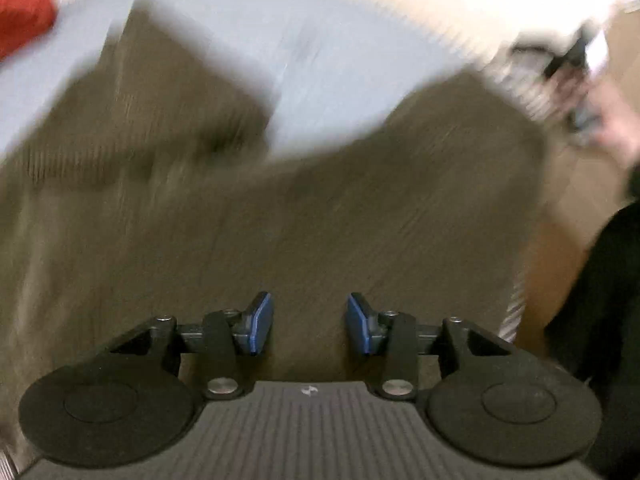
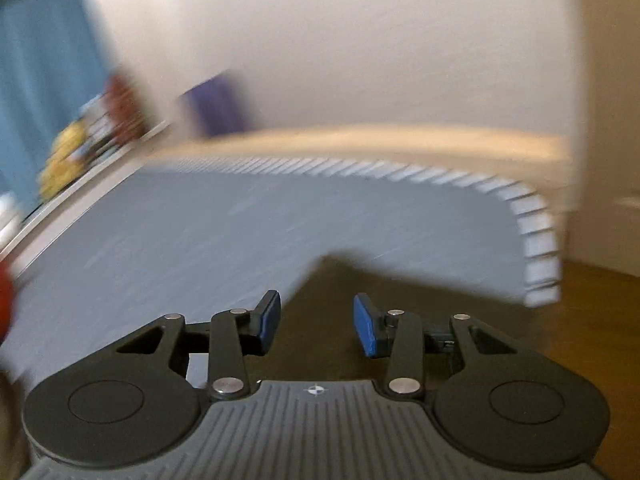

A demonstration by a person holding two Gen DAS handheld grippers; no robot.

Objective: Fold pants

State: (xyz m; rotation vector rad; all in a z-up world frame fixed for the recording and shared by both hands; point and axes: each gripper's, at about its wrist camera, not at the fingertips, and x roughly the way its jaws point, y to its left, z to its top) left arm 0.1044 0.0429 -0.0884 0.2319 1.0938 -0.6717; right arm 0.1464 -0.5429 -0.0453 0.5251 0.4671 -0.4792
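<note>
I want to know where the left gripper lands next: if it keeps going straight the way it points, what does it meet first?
Most likely the brown pants: the cloth fills the view just ahead of the open left gripper. The blur leaves depth uncertain.

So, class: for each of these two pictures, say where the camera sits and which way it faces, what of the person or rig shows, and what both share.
Left wrist: sits on the left tool, looks steeply down at the brown pants on a grey surface; jaws apart and empty, a blurred hand at right.
Right wrist: sits on the right tool, looks more shallowly across the grey surface to a pale wall; jaws apart, empty.
Shared: the pants, grey surface.
</note>
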